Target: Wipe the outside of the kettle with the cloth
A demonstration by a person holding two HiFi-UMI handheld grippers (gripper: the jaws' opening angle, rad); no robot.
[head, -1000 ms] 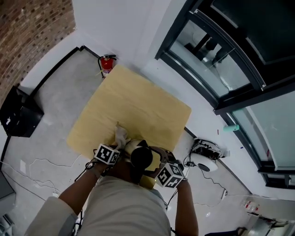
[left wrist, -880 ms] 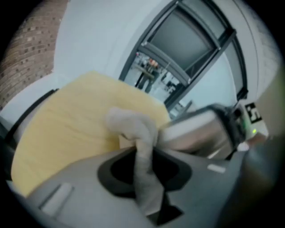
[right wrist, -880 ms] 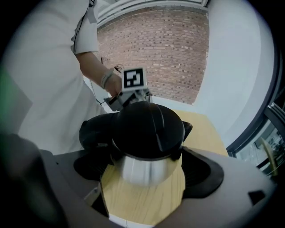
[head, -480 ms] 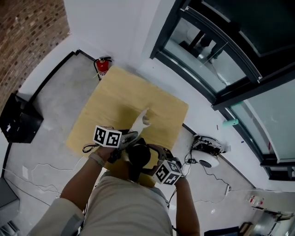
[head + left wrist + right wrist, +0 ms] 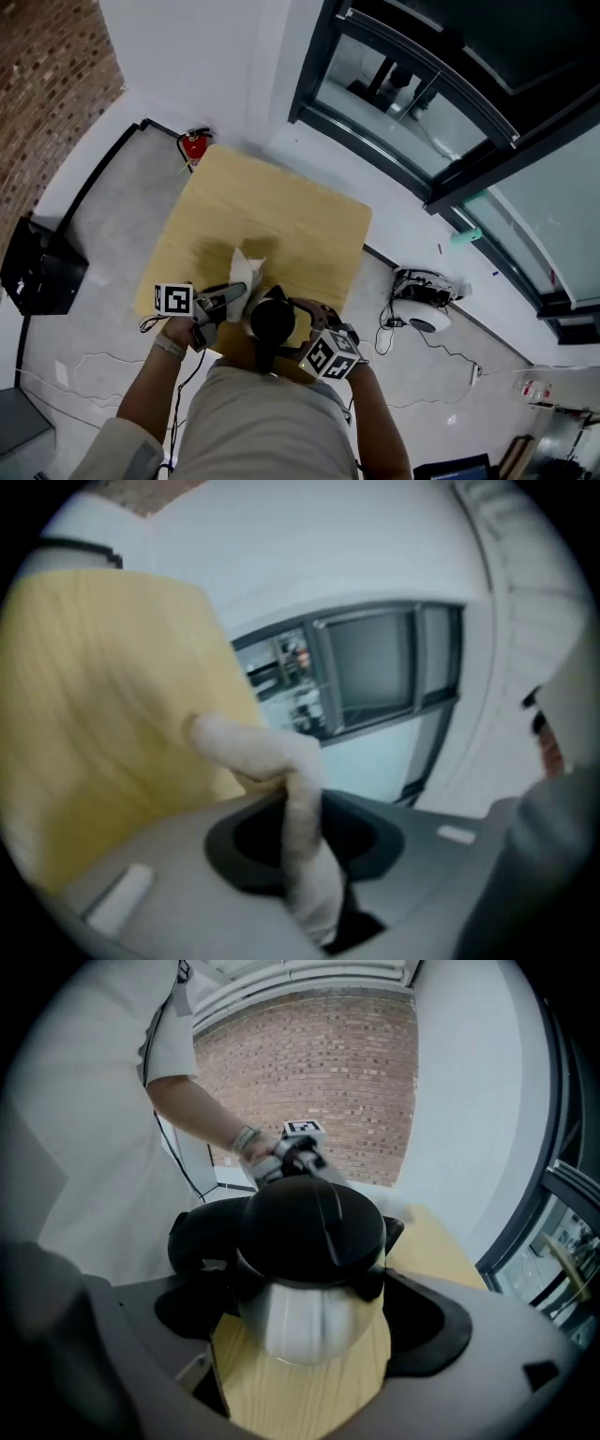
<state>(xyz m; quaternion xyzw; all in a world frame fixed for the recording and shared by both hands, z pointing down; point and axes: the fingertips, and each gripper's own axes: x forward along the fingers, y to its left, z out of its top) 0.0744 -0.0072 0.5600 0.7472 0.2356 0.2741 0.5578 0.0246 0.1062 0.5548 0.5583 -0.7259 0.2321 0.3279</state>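
The kettle, black-lidded with a steel body, stands at the near edge of the yellow wooden table. My right gripper reaches in from the near right, and its jaws clasp the kettle's sides just under the lid. My left gripper is raised at the kettle's left, shut on a cream cloth. In the left gripper view the cloth rises from between the jaws and flops over to the left. The right gripper view shows the left gripper just behind the kettle's lid.
A red fire extinguisher stands on the floor at the table's far corner. A black box sits to the left, and a white round device with cables to the right. Dark-framed glass walls run along the far right.
My left gripper rose from the tabletop beside the kettle with the cloth in it and rolled, so its cube now faces left. The right gripper and the kettle stayed put.
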